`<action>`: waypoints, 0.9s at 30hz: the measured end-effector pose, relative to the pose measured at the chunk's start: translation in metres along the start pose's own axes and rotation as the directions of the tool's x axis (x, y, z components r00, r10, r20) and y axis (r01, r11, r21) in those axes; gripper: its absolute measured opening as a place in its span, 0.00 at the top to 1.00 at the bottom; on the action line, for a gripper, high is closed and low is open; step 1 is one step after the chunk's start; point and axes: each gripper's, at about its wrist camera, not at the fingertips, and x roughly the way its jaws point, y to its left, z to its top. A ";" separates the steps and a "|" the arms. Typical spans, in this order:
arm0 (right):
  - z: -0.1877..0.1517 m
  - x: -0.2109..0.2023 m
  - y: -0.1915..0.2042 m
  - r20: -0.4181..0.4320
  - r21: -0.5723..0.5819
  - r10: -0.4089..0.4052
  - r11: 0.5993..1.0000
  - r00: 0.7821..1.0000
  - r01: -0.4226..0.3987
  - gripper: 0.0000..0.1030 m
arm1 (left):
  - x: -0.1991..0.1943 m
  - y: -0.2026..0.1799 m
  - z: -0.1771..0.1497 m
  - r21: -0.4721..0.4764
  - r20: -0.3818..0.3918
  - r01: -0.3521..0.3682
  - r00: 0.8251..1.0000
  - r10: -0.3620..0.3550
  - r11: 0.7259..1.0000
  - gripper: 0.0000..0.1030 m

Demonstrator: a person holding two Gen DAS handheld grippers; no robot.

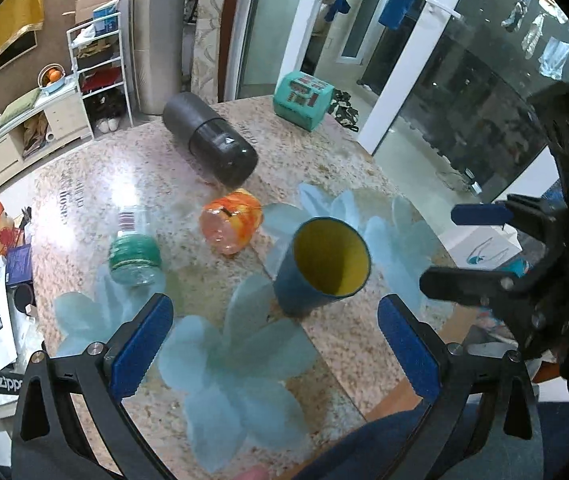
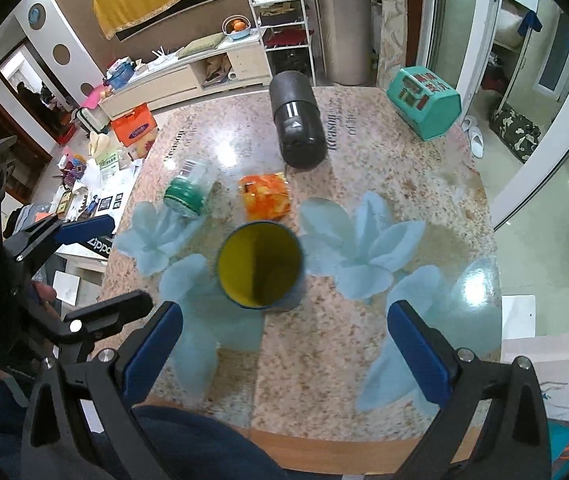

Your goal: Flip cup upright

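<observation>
A blue cup with a yellow inside [image 1: 322, 264] stands upright on the table, mouth up; it also shows in the right wrist view [image 2: 260, 266]. My left gripper [image 1: 274, 344] is open and empty, just short of the cup. My right gripper [image 2: 284, 350] is open and empty, also a little short of the cup. The right gripper shows at the right edge of the left wrist view [image 1: 480, 248], and the left gripper at the left edge of the right wrist view [image 2: 96, 264].
On the speckled table [image 2: 364, 168] with pale blue flower prints lie an orange jar [image 2: 266, 196], a green-capped clear jar [image 2: 188, 194] and a dark grey cylinder [image 2: 296, 128]. A teal box [image 2: 424, 102] stands at the far right corner. Clutter covers the floor at left.
</observation>
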 end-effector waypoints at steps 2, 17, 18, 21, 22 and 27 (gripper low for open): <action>-0.001 0.000 0.006 -0.001 0.005 -0.011 1.000 1.000 0.011 0.00 | -0.003 0.006 -0.001 0.003 0.001 -0.006 1.000 0.006 1.000 0.00; -0.005 -0.003 0.032 0.015 0.021 -0.074 0.997 0.997 0.074 0.00 | -0.015 0.028 -0.008 -0.006 0.000 0.014 1.000 -0.014 1.000 0.00; -0.004 -0.002 0.032 0.017 0.019 -0.072 0.997 0.997 0.072 0.00 | -0.015 0.029 -0.007 -0.007 -0.001 0.013 1.000 -0.013 1.000 0.00; -0.004 0.000 0.034 0.020 0.014 -0.072 0.997 0.997 0.072 0.00 | -0.015 0.031 -0.007 -0.011 -0.001 0.008 1.000 -0.008 1.000 0.00; -0.004 0.000 0.034 0.020 0.012 -0.073 0.997 0.997 0.073 0.00 | -0.014 0.031 -0.007 -0.012 -0.001 0.008 1.000 -0.008 1.000 0.00; -0.003 0.000 0.034 0.024 0.022 -0.078 0.997 0.997 0.077 0.00 | -0.011 0.029 -0.010 0.000 -0.019 0.008 1.000 -0.008 1.000 0.00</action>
